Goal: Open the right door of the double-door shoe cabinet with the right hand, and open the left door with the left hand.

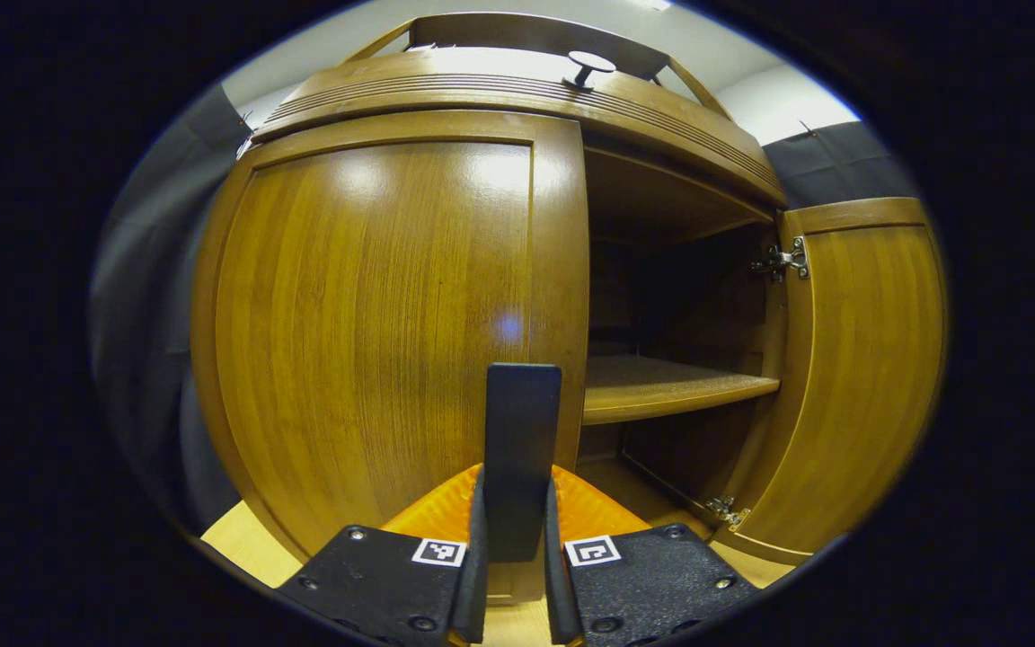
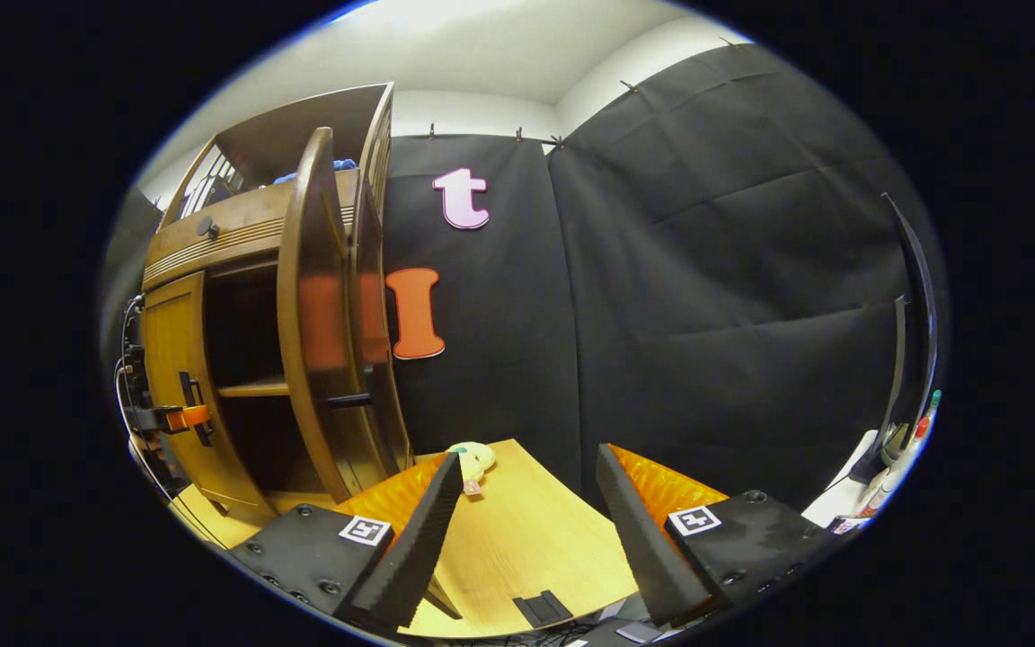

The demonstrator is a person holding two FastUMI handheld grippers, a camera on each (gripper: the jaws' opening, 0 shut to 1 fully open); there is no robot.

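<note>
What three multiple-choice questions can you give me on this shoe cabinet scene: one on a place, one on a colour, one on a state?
1. Where is the left gripper?
A. Lying flat on a table
B. Closed on the handle of the left door
C. Hanging in open air

2. What colour is that handle?
A. Silver
B. White
C. Black

3. How does the right door stand?
A. Swung open
B. Fully shut
C. Taken off its hinges

Answers:
1 B: in the left gripper view, both fingers press the handle's sides.
2 C: the bar between the fingers is plain black against the brown wood.
3 A: its inner face and hinges show, and the shelf behind it is in plain sight.
</note>
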